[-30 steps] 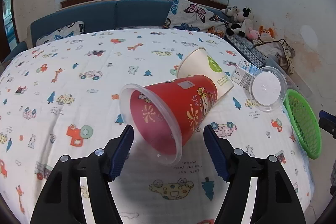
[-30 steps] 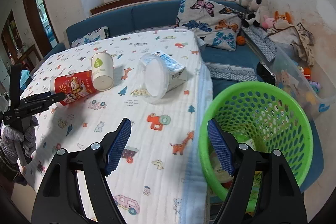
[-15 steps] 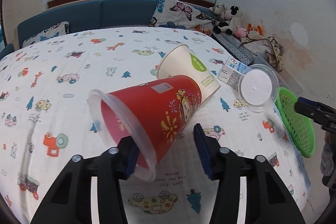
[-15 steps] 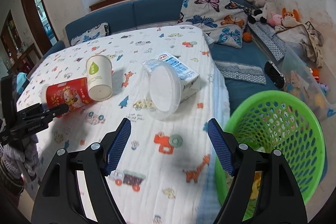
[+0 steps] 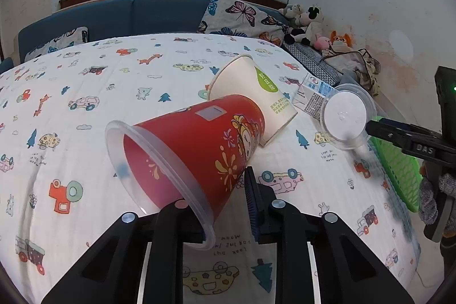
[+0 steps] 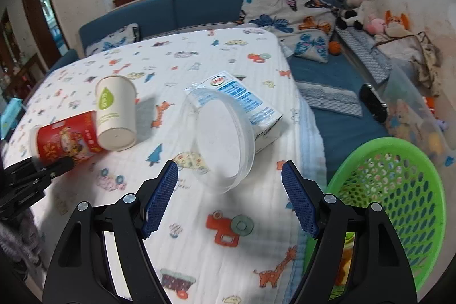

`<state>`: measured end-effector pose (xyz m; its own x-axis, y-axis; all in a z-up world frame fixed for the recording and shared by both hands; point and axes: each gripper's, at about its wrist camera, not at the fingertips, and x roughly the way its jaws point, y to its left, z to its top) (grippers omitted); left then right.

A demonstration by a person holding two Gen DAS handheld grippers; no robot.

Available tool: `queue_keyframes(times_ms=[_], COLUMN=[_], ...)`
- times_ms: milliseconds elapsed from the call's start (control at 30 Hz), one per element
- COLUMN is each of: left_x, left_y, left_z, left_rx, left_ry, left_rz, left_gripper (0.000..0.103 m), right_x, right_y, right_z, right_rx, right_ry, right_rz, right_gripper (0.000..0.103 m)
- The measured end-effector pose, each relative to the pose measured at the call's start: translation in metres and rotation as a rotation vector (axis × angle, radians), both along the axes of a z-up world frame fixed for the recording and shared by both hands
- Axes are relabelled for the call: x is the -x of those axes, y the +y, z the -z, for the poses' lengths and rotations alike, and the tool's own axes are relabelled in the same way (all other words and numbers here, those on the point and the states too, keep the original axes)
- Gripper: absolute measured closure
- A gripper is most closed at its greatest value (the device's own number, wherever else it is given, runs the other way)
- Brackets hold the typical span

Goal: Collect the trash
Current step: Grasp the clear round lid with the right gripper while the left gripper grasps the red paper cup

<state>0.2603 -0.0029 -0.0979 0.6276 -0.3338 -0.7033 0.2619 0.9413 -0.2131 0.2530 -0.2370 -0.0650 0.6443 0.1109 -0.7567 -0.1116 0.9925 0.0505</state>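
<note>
- Left tool (image 5: 225,207): jaws closing on the rim of the red cup (image 5: 199,150), lying on its side on the surface (image 5: 85,76). Thin wall could buckle or slip out.
- Right tool (image 6: 229,198): jaws apart, empty, near the clear tub (image 6: 222,141); could nudge it.
- Far right: green basket (image 6: 399,190).

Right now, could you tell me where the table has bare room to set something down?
Free: the cloth left of the red cup, and the strip before the clear tub. Crowded: the middle, where both cups, tub and carton sit close together.
</note>
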Motion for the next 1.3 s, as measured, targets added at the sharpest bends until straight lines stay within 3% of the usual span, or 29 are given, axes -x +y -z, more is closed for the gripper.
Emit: queue_keyframes(times_ms=[233,433,667,1300], left_x=[0.002,0.005,0.007,0.003], left_y=[0.001,0.003,0.005,0.008], left_z=[-0.001,-0.004,-0.004,0.002], left_rx=[0.002,0.016,0.019,0.055], left_ry=[-0.002,-0.004,-0.007,0.003], left_rz=[0.010,0.025,0.054,0.081], left_gripper=[0.085,0.089,0.090,0.092], right_x=[-0.007,-0.019,-0.032,-0.051], right_y=[0.020,0.038,0.051,0.062], right_z=[0.005,0.014,0.028,0.054], right_rx=[0.081,0.154,0.272,0.365], right_ry=[-0.033,-0.035,-0.045,-0.013], right_rz=[0.029,0.089,0.159,0.207], right_gripper=[0.012,0.006,0.005,0.006])
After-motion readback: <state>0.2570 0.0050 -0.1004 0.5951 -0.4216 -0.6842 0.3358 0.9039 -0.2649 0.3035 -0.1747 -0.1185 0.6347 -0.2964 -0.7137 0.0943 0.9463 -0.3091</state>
